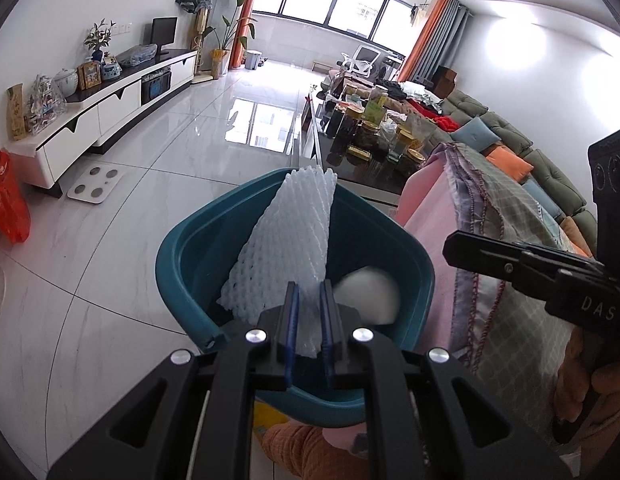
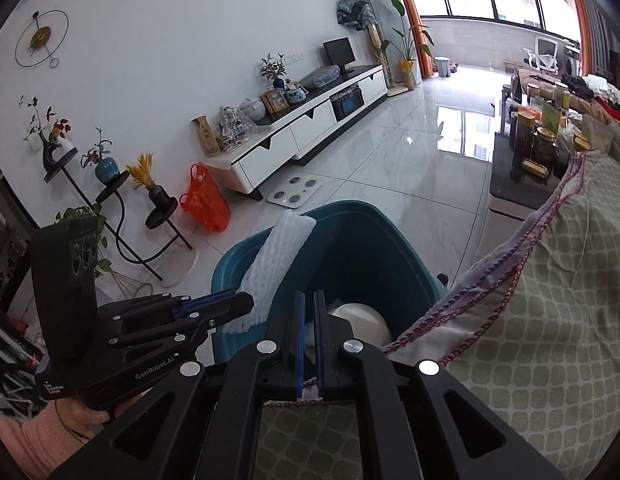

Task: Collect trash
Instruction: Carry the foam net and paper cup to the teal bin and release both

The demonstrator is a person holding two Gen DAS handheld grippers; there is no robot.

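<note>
A white foam net (image 1: 285, 248) is clamped in the left claw (image 1: 310, 300), its far end leaning on the rim of the teal bin (image 1: 181, 256) just ahead. The right claw (image 2: 309, 320) is pinched on a scrap of white tissue (image 2: 311, 334) over a white wad (image 2: 362, 320) in the bin. The drop-off step is judged in hand; both claws need parting over the bin next.

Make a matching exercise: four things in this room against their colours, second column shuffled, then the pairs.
Things:
1. bin
2. foam net
3. plastic bag
4. monitor

Colours:
A. orange
B. black
C. teal
D. white

Pairs: 1-C, 2-D, 3-A, 4-B
</note>
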